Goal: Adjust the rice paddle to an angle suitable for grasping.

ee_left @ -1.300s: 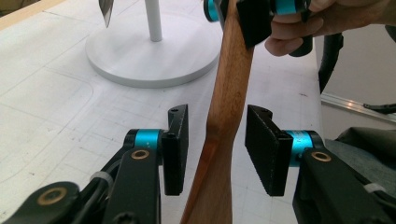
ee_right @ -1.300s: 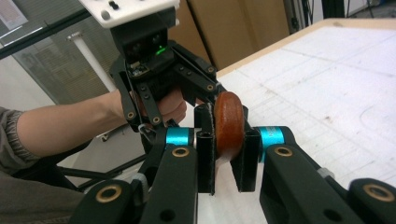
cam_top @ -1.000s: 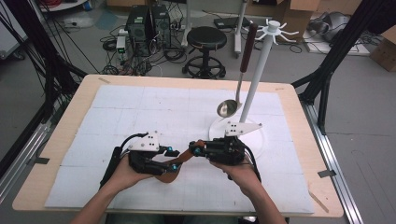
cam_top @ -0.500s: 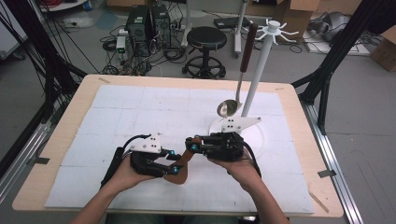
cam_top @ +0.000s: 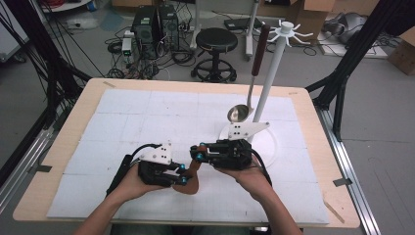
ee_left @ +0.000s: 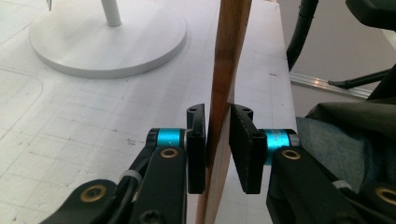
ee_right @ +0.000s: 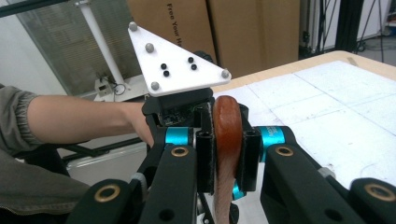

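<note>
The counter [cam_top: 73,147] is a pale wooden top covered with white gridded sheets. On its right half, toward the far edge, a white stand [cam_top: 268,81] rises from a round base [cam_top: 266,143], with short hooks spreading from its top. A metal ladle [cam_top: 248,83] with a dark handle hangs from one hook, its bowl low beside the pole.

Near the front edge, about midway along it, the person's two hands meet over the sheets. The left tool [cam_top: 180,173] points to the right and the right tool [cam_top: 197,152] points to the left, so their tips lie just beside each other, each topped with a grey three-cornered plate.

Between them is a wooden spatula [cam_top: 191,177], reddish brown, its broad end toward the front edge. In the left gripper view the left tool [ee_left: 218,140] has its jaws standing on either side of the spatula [ee_left: 229,60]; one pad touches the wood, while a narrow gap shows at the other, so a full pinch cannot be told. In the right gripper view the right tool [ee_right: 227,144] has both pads pressed onto the spatula's [ee_right: 227,140] rounded end, pinching it edge-on.
</note>
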`<state>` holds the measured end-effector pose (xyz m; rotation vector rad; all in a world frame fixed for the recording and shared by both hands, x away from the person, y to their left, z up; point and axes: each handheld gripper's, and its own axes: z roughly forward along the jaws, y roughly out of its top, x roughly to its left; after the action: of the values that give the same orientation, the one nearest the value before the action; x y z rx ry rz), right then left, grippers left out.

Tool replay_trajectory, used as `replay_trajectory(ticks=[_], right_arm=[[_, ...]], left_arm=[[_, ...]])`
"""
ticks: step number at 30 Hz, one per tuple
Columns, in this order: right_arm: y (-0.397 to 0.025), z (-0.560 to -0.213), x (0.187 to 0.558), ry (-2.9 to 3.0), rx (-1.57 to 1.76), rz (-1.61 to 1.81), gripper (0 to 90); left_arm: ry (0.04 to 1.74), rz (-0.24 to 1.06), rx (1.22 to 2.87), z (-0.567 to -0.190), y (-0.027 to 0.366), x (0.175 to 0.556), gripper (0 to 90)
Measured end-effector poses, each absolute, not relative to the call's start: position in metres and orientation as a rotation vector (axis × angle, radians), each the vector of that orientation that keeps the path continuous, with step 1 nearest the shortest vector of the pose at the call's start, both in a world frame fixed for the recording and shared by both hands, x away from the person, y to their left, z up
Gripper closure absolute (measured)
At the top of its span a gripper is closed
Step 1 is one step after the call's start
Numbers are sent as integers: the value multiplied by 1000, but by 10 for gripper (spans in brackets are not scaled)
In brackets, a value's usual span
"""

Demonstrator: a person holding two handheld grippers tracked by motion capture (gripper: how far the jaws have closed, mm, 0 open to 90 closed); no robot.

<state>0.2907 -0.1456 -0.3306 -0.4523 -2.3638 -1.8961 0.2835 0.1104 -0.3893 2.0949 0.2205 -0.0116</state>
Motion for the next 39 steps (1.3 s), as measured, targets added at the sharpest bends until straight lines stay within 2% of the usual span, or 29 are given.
replay_trajectory(ticks=[4,6,10,16,24,31,39], right_arm=[[-145,-333,291,-2357,-453,-1893,770],[-144,-336,291,-2355,-449,-1884,764],[-143,-345,290,-2361,-454,-1874,695],[-143,-359,289,-2362,-466,-1859,675],[-140,-376,285,-2373,-472,-1844,694],[-139,-382,283,-2388,-469,-1853,764],[-139,-380,283,-2409,-463,-1882,818]], left_arm=[[199,-16,2093,-389,111,282,835],[192,-17,2094,-390,111,283,837],[198,-21,2090,-390,114,283,838],[201,-20,2089,-390,115,284,837],[201,-24,2088,-391,115,284,838],[203,-17,2093,-390,116,285,834],[210,-13,2081,-389,117,285,775]])
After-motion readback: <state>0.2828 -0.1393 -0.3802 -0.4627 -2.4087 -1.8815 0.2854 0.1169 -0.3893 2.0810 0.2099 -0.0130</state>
